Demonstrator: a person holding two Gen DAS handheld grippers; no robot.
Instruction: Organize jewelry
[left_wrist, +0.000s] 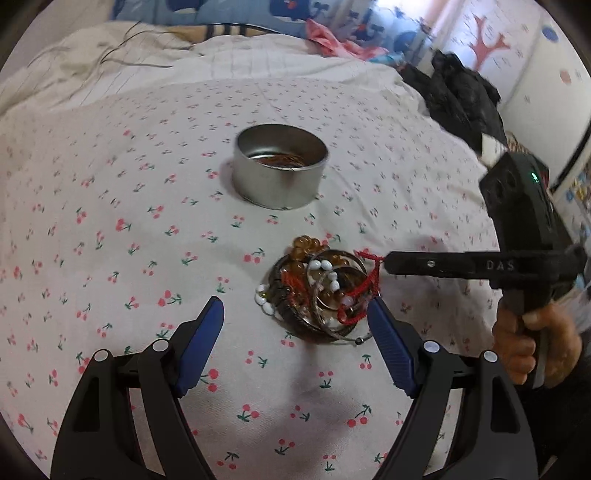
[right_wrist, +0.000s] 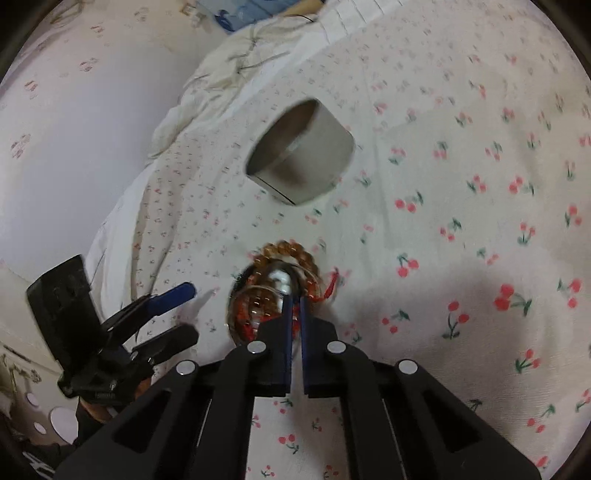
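Note:
A tangled pile of jewelry (left_wrist: 317, 291) (right_wrist: 266, 295) lies on the cherry-print sheet: amber beads (left_wrist: 306, 245), white beads (left_wrist: 264, 304), metal bangles (left_wrist: 332, 280) and a red cord bracelet (left_wrist: 369, 284). My left gripper (left_wrist: 294, 302) (right_wrist: 190, 312) is open, its blue fingers on either side of the pile's near edge. My right gripper (left_wrist: 386, 263) (right_wrist: 295, 297) comes in from the right, shut, its tips pinching the red cord at the pile's right side. Beyond the pile stands a round metal tin (left_wrist: 280, 184) (right_wrist: 314, 162), open, with something reddish-brown at its bottom.
A hand (left_wrist: 532, 343) grips the right tool's handle at the right edge. Black clothing (left_wrist: 461, 99) and a pink cloth (left_wrist: 332, 37) lie at the far right. Crumpled white bedding (left_wrist: 92, 66) rises at the far left.

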